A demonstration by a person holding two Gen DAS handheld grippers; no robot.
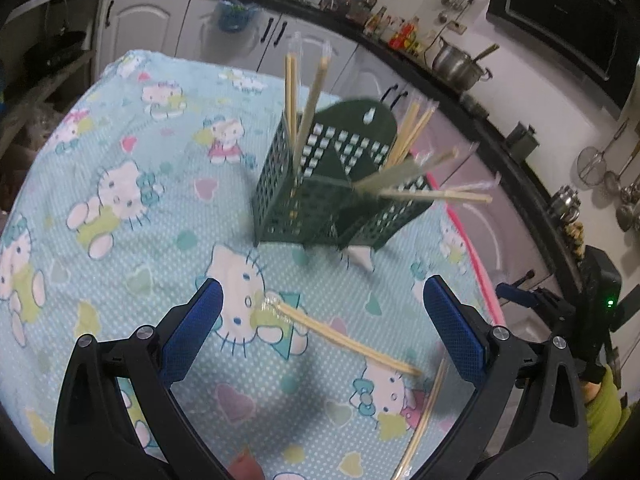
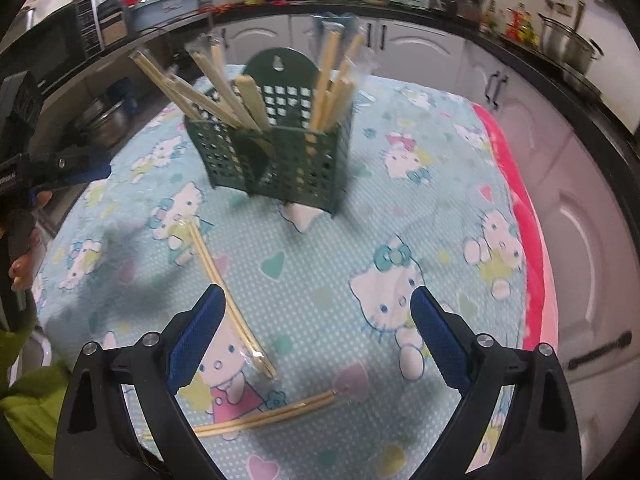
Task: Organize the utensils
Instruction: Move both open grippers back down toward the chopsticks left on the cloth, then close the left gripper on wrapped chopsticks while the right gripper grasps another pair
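Note:
A dark green perforated utensil holder (image 1: 320,196) (image 2: 276,160) stands mid-table with several wrapped chopstick pairs (image 1: 294,92) (image 2: 332,80) sticking out of it. Two wrapped chopstick pairs lie on the cloth. One pair (image 1: 344,338) (image 2: 228,292) lies between the left gripper's fingers in the left wrist view. The other pair (image 1: 424,412) (image 2: 264,418) lies nearest the right gripper. My left gripper (image 1: 322,308) is open and empty above the table. My right gripper (image 2: 316,316) is open and empty above the table.
The table wears a light blue cartoon-cat cloth (image 1: 132,200) (image 2: 420,240) with a pink edge (image 2: 532,248) on the right. White kitchen cabinets (image 2: 580,240) and a black counter with pots (image 1: 456,64) surround it. The left gripper's body (image 2: 52,168) shows at the left edge.

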